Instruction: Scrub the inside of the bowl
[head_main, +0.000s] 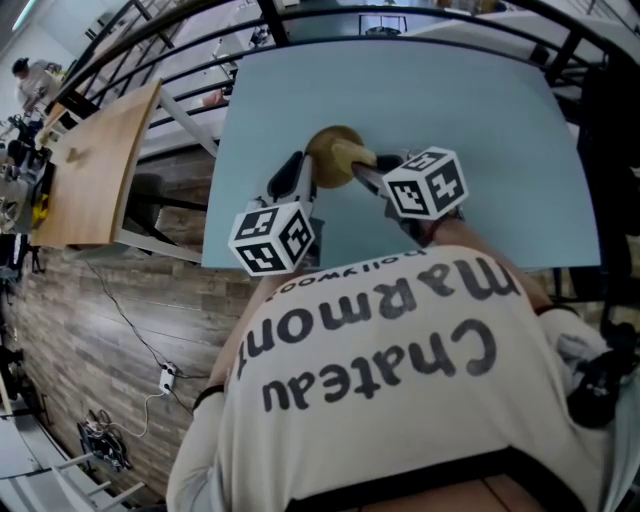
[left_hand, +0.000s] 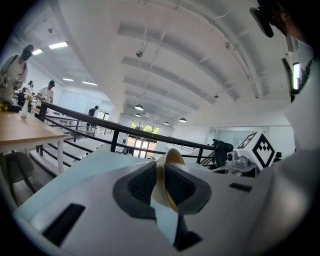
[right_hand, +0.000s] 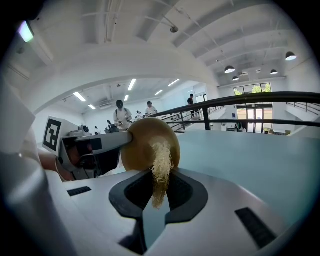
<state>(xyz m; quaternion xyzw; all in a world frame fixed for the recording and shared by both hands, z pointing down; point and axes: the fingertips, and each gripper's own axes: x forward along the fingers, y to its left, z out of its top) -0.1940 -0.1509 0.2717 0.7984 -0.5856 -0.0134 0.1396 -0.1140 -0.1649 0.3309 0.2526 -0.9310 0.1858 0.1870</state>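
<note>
While held on edge, tan bowl (head_main: 332, 152), thin-rimmed

The bowl (head_main: 335, 148) is golden-tan, the scrubber (right_hand: 161, 165) seemingly straw-coloured, the table (head_main: 480, 130) pale blue.

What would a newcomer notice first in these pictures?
The eye goes first to the brown bowl at the middle of the head view, over the pale blue table, with its thin rim clamped in the left gripper. From the other side, the right gripper pinches a straw-coloured scrubbing fibre right in front of the bowl.
</note>
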